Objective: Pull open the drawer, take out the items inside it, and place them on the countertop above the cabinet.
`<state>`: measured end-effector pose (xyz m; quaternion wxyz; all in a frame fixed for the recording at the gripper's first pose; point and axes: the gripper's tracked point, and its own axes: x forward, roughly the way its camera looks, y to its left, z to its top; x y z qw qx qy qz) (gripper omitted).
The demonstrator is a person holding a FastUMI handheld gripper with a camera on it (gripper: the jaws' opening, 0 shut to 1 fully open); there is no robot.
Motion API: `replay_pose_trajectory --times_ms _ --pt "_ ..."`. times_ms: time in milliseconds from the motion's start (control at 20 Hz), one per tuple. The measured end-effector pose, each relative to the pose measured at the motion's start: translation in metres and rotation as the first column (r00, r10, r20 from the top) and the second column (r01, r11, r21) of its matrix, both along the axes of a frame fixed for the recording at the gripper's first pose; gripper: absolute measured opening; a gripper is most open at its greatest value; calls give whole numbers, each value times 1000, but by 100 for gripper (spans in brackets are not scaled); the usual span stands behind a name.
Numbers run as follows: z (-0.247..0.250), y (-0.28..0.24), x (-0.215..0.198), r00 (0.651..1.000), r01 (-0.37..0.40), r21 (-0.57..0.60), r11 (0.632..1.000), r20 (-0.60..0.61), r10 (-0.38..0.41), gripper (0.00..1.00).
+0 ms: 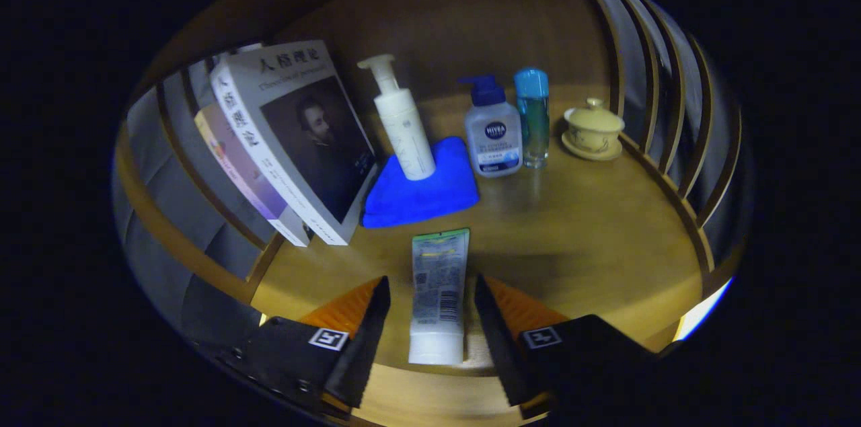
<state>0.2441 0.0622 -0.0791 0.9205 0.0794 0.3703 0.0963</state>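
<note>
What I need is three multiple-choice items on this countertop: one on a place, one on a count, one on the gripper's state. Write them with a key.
1. The white plastic pump bottle stands:
A. on the folded blue cloth
B. on a floor
C. inside a box

2. Upright bottles beyond the white-and-green squeeze tube:
A. one
B. three
C. six

3. The hand-held gripper is:
A. shut on the tube
B. open, tube lying between its fingers
C. shut on nothing

Key:
1 A, its base rests on the cloth.
2 B, the white one, the clear dark-blue-pump bottle and the tall blue-capped bottle.
3 B, gaps show on both sides of the tube.
</note>
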Motion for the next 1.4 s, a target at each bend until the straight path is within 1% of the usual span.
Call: replay_pose_trajectory --times_ms 150,200,350,450,600,750,1000,1150,1250,1400 --pt "17 -4 -24 996 1 -67 998 90 5 91" --pt "22 -4 -32 992 7 -67 998 123 1 100" --pt "29 -9 -66 976 51 -53 997 215 -38 98" --pt "26 -7 -97 966 57 -11 998 252 -53 98" --pt "20 -13 -142 948 52 -25 998 315 -42 98" --pt "16 -8 -186 928 39 -26 999 372 -26 98" --pt "28 -2 -242 874 24 -63 998 485 9 98" --pt "19 0 -274 863 20 -81 997 505 23 98" --pt "11 0 -288 854 22 -100 995 520 34 98" --pt "-2 -4 -313 829 52 -127 991 559 28 98"
